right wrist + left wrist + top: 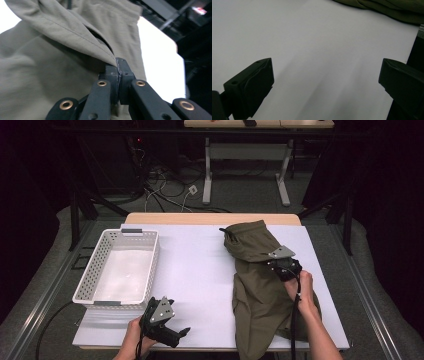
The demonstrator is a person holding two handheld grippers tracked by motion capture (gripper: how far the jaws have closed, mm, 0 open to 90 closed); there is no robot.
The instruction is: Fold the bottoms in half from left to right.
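Left gripper point(167, 322): near desk edge, fingers spread, empty.
Right gripper point(117, 72): fingers pinching a folded hem of the olive garment point(257, 285).
Garment: right half of desk point(200, 265), soft, light, likely to sag; best taken at seams.
White basket point(122, 267): far left, clear of the work.

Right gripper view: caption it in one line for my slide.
Right hand-held gripper shut on a fold of the olive garment above the white table.
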